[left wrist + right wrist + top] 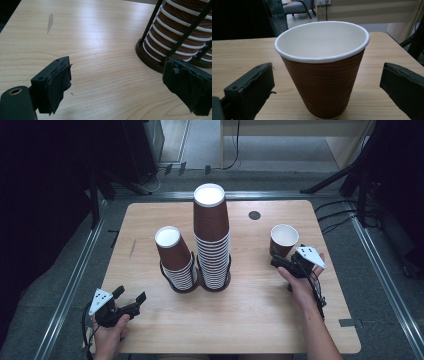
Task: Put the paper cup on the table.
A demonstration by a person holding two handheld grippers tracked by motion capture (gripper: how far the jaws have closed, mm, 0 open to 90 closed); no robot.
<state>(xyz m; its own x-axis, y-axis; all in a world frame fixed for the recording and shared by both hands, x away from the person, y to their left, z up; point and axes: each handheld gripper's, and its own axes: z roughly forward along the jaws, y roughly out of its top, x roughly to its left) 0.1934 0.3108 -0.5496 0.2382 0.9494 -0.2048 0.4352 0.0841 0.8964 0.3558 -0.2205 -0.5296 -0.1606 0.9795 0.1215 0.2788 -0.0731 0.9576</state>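
A single brown ribbed paper cup with a white inside stands upright at the right of the wooden table. My right gripper is just in front of it and open. In the right gripper view the cup stands between the jaws with a gap on each side. My left gripper is near the table's front left, open and with nothing in it. Its black pads hang over bare wood in the left gripper view.
Two stacks of upside-down brown cups stand in black wire holders mid-table: a short stack and a tall stack. The short stack's base is ahead and right of the left gripper. A dark round hole marks the far table side.
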